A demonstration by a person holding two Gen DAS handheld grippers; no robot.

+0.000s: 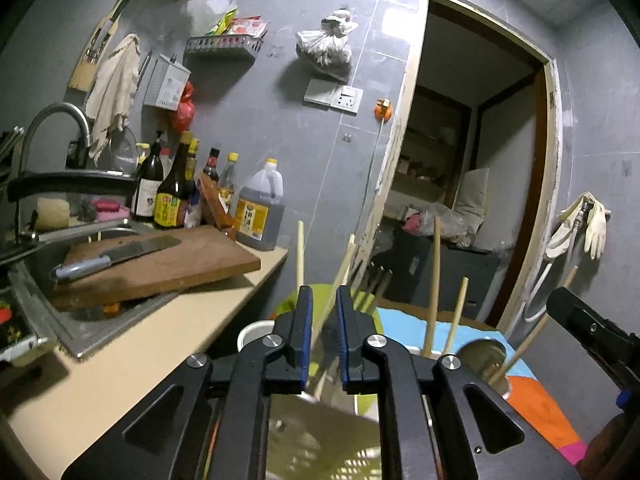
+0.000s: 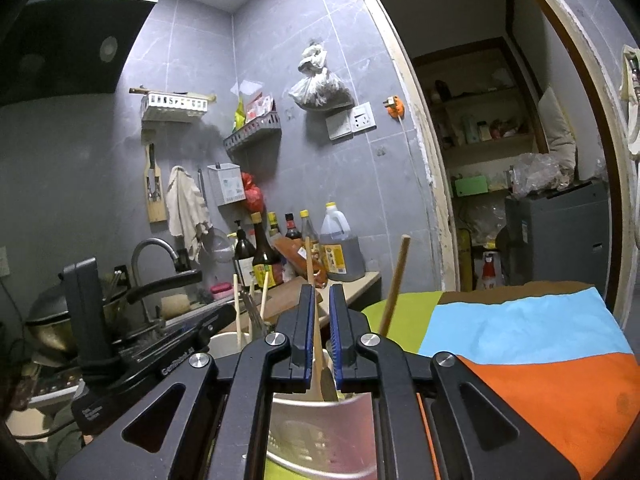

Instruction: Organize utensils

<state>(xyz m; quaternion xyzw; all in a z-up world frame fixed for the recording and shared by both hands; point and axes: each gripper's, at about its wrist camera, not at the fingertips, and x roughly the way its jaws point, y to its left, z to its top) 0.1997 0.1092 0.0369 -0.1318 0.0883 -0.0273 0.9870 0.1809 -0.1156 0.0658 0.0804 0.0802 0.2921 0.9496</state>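
Left gripper [image 1: 324, 312] stands slightly parted around 1 chopstick [image 1: 334, 296] without pinching it, above the white holder [image 1: 250, 334]. Right gripper [image 2: 320, 312] clamps a wooden spoon [image 2: 316, 344] over its metal holder [image 2: 320, 420]. Best lower both straight, letting go only once seated.

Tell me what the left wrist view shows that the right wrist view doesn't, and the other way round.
Only the left wrist view: a cleaver lying on the cutting board over the sink, and pale gloves hanging by the door.
Only the right wrist view: the range hood and a dark pan.
Both: the bottles on the counter, the hanging plastic bag, the doorway, the colourful cloth, and wooden chopsticks.
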